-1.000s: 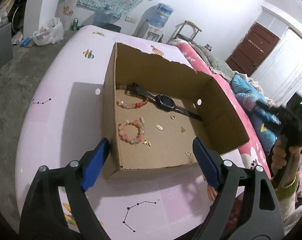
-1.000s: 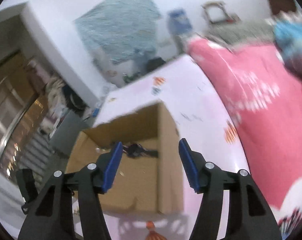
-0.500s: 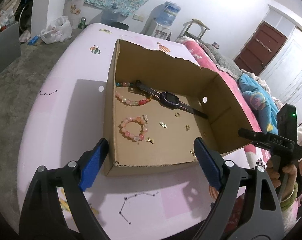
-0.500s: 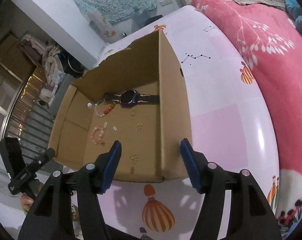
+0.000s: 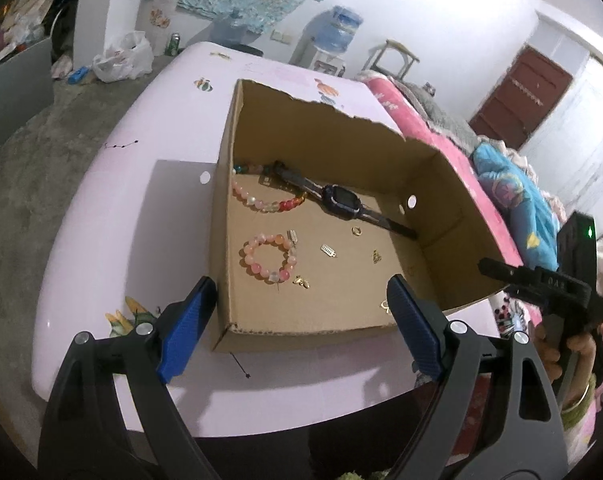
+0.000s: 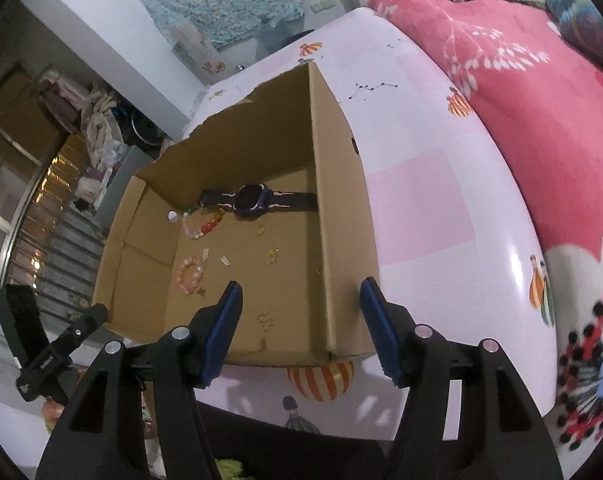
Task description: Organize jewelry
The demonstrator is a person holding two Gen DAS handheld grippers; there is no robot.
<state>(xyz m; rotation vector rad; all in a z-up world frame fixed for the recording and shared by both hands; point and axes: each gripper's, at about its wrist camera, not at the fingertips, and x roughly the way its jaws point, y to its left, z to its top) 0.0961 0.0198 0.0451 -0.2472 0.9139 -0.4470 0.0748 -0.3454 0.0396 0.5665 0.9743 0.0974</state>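
**Both grippers wide open over the jewelry box**

Now the left gripper hangs just short of the near wall of the box, its blue fingers spread wide and holding nothing. One finger sits outside the box's near left corner, the other over the near right part of the floor. The right gripper is likewise spread and bare, straddling the box's near right corner, with one finger over the floor and the other outside the side wall.

The open cardboard box stands on a pink table printed with small cartoons. All the jewelry lies loose on the box floor. A dark watch stretches flat along the far wall. Touching its strap end is a long bead bracelet, running from pale pink to red and orange. Nearer lies a smaller pink bracelet, closed in a ring. A gold ring rests just beside the watch. Small gold charms are scattered between: one right of the pink bracelet, one farther right, one at the bracelet's near edge, and one near the front wall.

In the left wrist view the right gripper's handle shows beyond the box's right side, held in a hand. A pink blanket lies beside the table.
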